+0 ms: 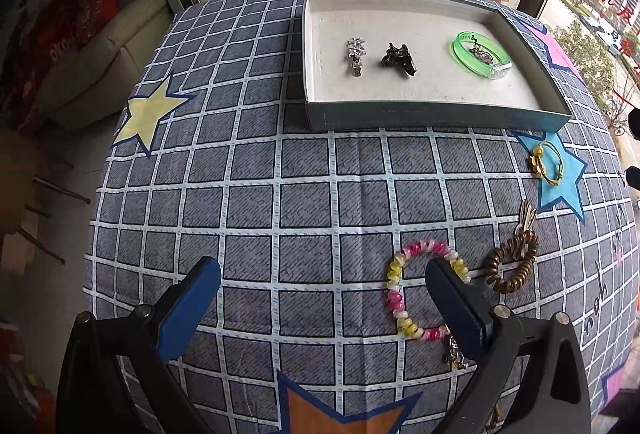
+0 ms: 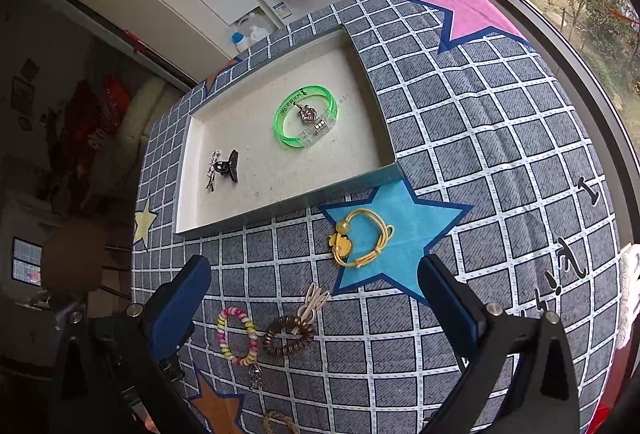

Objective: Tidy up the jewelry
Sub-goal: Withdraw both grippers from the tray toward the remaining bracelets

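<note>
My right gripper [image 2: 314,276] stands spread as wide as it goes, nothing between its blue pads – it hangs above the checked tablecloth [image 2: 480,138], with the yellow cord hair tie [image 2: 360,240] lying on the blue star [image 2: 404,218] just ahead of it. My left gripper [image 1: 322,284] is released as well and holds nothing; its right finger [image 1: 456,298] crosses in front of the pink-and-yellow spiral hair tie [image 1: 404,286], though I cannot tell whether it touches. Just beside that lies a brown spiral hair tie [image 1: 510,266] with a pale looped piece at its top.

The shallow tray [image 1: 436,116] sits at the far side of the table. Inside it lie a silver rhinestone clip [image 1: 356,56] and a black claw clip [image 1: 398,60] near each other, and, well apart from them, a green translucent bangle [image 2: 306,116] with a small sparkly charm [image 2: 307,114] inside its ring.
</note>
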A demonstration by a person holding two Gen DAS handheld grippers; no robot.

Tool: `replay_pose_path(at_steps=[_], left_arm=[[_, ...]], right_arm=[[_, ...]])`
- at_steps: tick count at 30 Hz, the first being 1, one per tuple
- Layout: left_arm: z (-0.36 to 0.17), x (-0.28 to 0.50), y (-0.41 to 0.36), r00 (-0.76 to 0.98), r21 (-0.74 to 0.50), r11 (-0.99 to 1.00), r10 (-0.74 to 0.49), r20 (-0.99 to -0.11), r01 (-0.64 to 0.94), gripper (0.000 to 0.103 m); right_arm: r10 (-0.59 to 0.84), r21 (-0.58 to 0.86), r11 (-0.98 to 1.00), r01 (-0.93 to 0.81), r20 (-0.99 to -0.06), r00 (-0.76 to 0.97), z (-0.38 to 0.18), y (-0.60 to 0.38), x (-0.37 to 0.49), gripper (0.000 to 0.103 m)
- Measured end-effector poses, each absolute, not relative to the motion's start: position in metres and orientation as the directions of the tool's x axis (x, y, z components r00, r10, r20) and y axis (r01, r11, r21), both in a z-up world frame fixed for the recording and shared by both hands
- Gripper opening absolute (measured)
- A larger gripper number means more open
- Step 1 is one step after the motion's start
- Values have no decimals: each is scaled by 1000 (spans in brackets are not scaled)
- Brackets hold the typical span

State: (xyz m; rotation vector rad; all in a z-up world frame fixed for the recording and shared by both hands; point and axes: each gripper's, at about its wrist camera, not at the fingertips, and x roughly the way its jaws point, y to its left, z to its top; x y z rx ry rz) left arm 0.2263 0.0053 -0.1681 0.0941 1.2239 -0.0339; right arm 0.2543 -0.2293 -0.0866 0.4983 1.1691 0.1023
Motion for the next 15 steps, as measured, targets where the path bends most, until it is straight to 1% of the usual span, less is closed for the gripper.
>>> replay_pose_path(at_steps=[5, 10, 15], left_arm=[[-182, 217, 9, 304, 44, 997, 20, -952, 70, 103], [-194, 215, 12, 272, 31, 998, 14, -962, 60, 103], [-200, 215, 10, 265, 33, 997, 12, -964, 75, 103]], right_arm=[[348, 413, 890, 192, -888, 301, -105, -224, 237, 103], [307, 344, 926, 155, -926, 220, -122, -210, 221, 103], [257, 278, 956, 97, -948, 187, -133, -196, 220, 103]])
